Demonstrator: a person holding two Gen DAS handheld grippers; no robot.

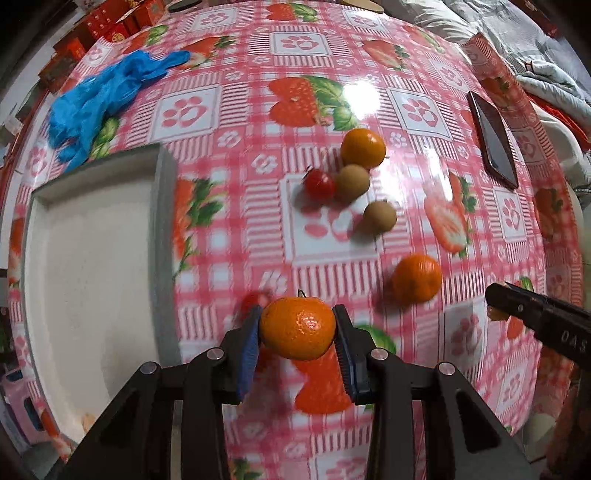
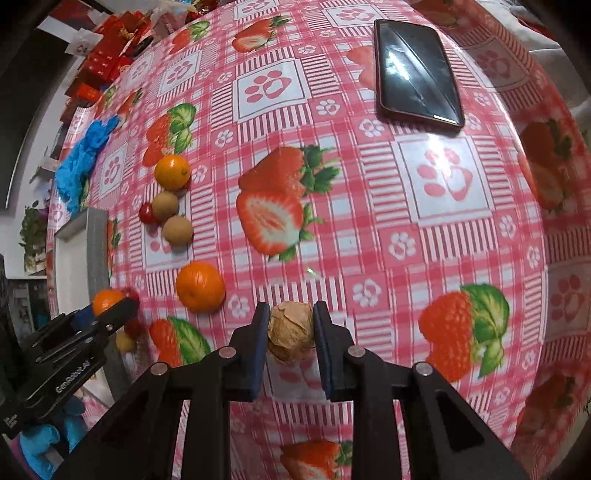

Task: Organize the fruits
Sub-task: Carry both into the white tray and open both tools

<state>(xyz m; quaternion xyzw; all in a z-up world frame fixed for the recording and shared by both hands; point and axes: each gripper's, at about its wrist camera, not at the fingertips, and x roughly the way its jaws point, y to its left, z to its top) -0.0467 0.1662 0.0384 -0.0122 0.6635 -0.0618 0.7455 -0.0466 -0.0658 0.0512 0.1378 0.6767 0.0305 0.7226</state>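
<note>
My left gripper (image 1: 297, 328) is shut on a tangerine (image 1: 297, 328) and holds it above the table, just right of the white tray (image 1: 92, 280). My right gripper (image 2: 290, 330) is shut on a tan, cracked-shell longan (image 2: 291, 331). On the cloth lie two more tangerines (image 1: 363, 147) (image 1: 417, 278), two brown longans (image 1: 352, 182) (image 1: 379, 217) and a cherry tomato (image 1: 318, 183). Another red tomato (image 1: 255, 300) is partly hidden behind my left finger. The same group shows in the right wrist view (image 2: 171, 208).
A black phone (image 2: 415, 68) lies at the far right of the table. Blue gloves (image 1: 99, 96) lie beyond the tray. Red boxes (image 1: 110, 22) are stacked at the far left edge. The right gripper's finger (image 1: 535, 314) shows at the left view's right side.
</note>
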